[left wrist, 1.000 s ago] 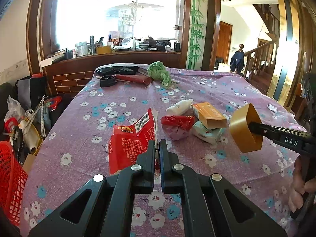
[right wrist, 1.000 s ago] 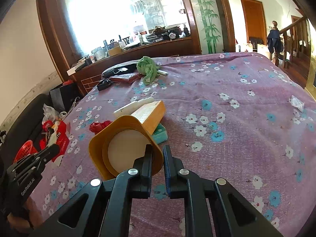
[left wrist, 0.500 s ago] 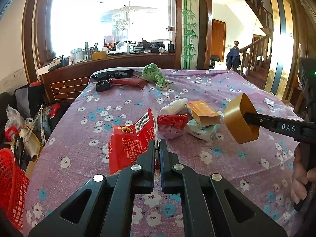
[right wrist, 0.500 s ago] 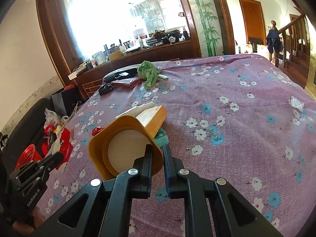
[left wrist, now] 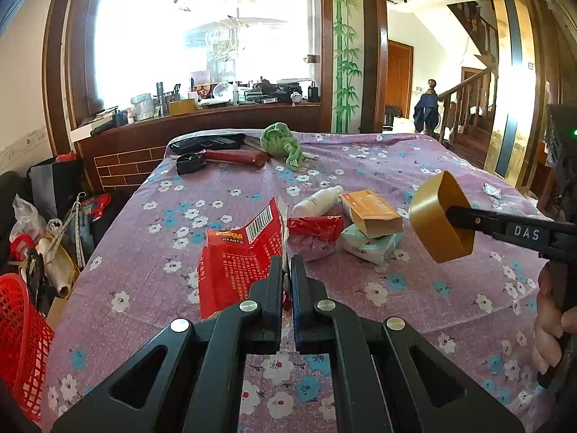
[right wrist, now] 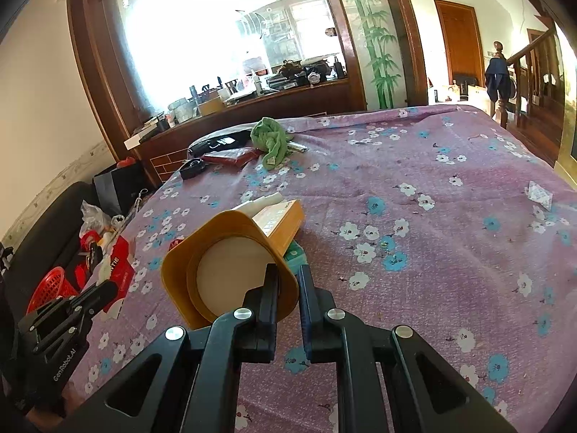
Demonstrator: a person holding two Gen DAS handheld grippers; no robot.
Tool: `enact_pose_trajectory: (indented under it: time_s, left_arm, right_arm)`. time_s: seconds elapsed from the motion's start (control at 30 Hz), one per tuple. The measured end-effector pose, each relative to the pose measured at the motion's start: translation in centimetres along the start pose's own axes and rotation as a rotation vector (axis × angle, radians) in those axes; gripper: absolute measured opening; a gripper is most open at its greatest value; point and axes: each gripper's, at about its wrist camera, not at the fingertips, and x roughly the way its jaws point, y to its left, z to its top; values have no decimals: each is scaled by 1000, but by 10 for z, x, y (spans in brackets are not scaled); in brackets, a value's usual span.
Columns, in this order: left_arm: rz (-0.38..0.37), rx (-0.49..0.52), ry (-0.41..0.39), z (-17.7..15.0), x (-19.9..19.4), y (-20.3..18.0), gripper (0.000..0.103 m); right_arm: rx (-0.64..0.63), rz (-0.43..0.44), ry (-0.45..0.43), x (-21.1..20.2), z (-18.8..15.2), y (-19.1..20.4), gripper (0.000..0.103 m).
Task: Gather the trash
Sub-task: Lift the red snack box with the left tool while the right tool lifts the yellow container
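My left gripper (left wrist: pixel 286 263) is shut on the edge of a red snack wrapper (left wrist: pixel 234 263) with a barcode, held above the flowered purple tablecloth (left wrist: pixel 360 166). My right gripper (right wrist: pixel 288 274) is shut on the rim of a golden paper tub (right wrist: pixel 223 270), its open mouth facing the camera. The tub (left wrist: pixel 440 216) and right gripper (left wrist: pixel 454 216) also show at the right of the left wrist view. On the cloth between them lie a white bottle (left wrist: pixel 317 200), an orange box (left wrist: pixel 371 211), a red plastic bag (left wrist: pixel 313 231) and a tissue pack (left wrist: pixel 368 245).
A green cloth (left wrist: pixel 283 140), a dark red pouch (left wrist: pixel 238 157) and black items lie at the table's far end. A red mesh basket (left wrist: pixel 21 335) and clutter sit on the floor to the left. A small white sachet (right wrist: pixel 539 193) lies near the right edge.
Both grippers keep their grips and stay about where they were; the views shift only slightly.
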Motion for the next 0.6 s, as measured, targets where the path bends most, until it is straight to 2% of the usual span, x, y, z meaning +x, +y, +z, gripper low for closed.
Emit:
enact_pose_trajectory:
  time_s: [0.6]
  left_arm:
    - [20,-29,10,0,4,6,4]
  right_arm:
    - [3,1,3,2,1,-2,11]
